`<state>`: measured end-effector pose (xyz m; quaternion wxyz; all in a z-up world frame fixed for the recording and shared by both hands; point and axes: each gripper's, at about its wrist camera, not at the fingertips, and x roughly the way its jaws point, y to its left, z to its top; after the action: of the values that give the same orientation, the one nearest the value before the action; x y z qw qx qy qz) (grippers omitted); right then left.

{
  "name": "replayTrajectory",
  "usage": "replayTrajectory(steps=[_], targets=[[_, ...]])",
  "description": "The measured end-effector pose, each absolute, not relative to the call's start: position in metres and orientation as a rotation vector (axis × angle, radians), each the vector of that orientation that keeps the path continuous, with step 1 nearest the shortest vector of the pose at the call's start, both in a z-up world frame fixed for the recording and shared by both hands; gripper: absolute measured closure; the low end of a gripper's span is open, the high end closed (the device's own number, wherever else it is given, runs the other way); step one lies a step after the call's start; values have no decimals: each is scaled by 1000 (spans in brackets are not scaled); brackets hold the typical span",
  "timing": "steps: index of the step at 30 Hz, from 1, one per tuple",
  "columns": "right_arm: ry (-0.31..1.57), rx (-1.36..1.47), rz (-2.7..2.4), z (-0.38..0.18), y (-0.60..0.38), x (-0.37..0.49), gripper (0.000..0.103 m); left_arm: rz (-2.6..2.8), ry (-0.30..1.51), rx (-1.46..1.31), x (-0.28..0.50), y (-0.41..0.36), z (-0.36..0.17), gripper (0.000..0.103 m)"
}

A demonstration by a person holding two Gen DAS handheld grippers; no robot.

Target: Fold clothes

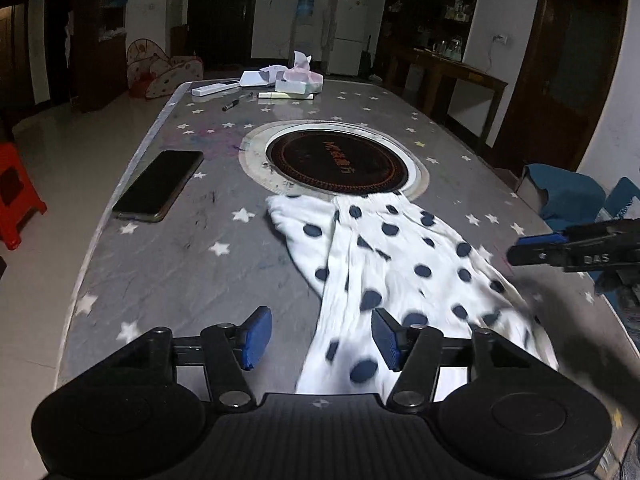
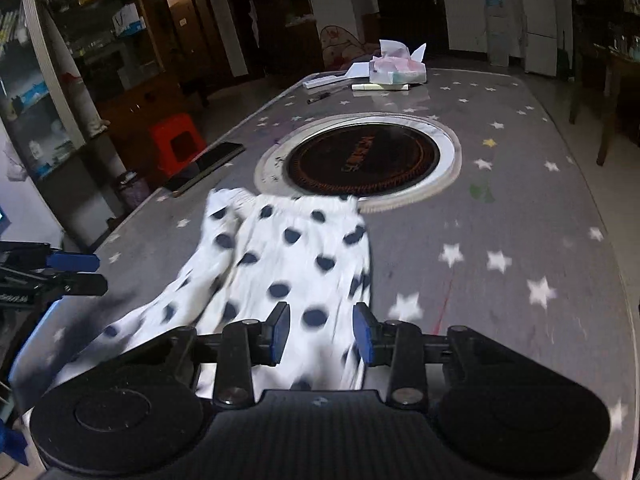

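A white garment with navy dots [image 1: 400, 264] lies rumpled on the grey star-patterned table [image 1: 180, 272]. Its gathered far end touches the round inset hob [image 1: 336, 160], and its near end runs under both grippers. My left gripper [image 1: 322, 338] hovers open over the garment's near left part, with cloth showing between the blue pads [image 1: 256, 336]. In the right wrist view the garment [image 2: 288, 264] spreads ahead of my right gripper [image 2: 322, 334], also open above the cloth. Each gripper shows at the other view's edge: the right gripper [image 1: 520, 252] and the left gripper [image 2: 80, 272].
A dark phone [image 1: 158, 186] lies near the table's left edge. At the far end are a tissue box [image 1: 300, 80], a white remote [image 1: 214, 89], a pen [image 1: 236, 103] and papers. A red stool [image 1: 16, 196] stands left of the table and a blue chair [image 1: 568, 196] stands on the right.
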<state>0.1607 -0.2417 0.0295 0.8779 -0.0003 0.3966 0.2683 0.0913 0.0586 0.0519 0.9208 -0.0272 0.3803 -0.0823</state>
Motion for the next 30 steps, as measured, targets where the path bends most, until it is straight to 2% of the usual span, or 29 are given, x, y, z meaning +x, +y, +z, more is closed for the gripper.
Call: replayTrajectory(steps=[3,15,16,17,19,20,23,26,28,30], targets=[[832,-14,548,22,-230,190,68,-151,788,-49,117,56,49,39],[863,-15,548,-13,-206,257,71,-55,783,-115,225,78,40,41],[862,-25,551,-14,-205,257,76,-55,788,-123,232,79,38,41],[860,-35,553,-15,-203,258,86,-56,791,-126,239,79,37,41],[863,-55,548,-18,-200,258,95,-62,798,-119,253,78,33,41],[861,-64,539,-18,-200,257,99,-62,808,-122,258,77,30,41],[828,-101,528,-15,-202,252,100,-84,844,-125,273,75,20,42],[781,-131,486,-3,-212,247,100,-109,877,-101,281,71,11,50],[755,-158,432,4,-220,243,100,-128,893,-84,285,67,5,61],[734,-193,368,8,-229,239,100,-144,894,-70,288,65,1,66]])
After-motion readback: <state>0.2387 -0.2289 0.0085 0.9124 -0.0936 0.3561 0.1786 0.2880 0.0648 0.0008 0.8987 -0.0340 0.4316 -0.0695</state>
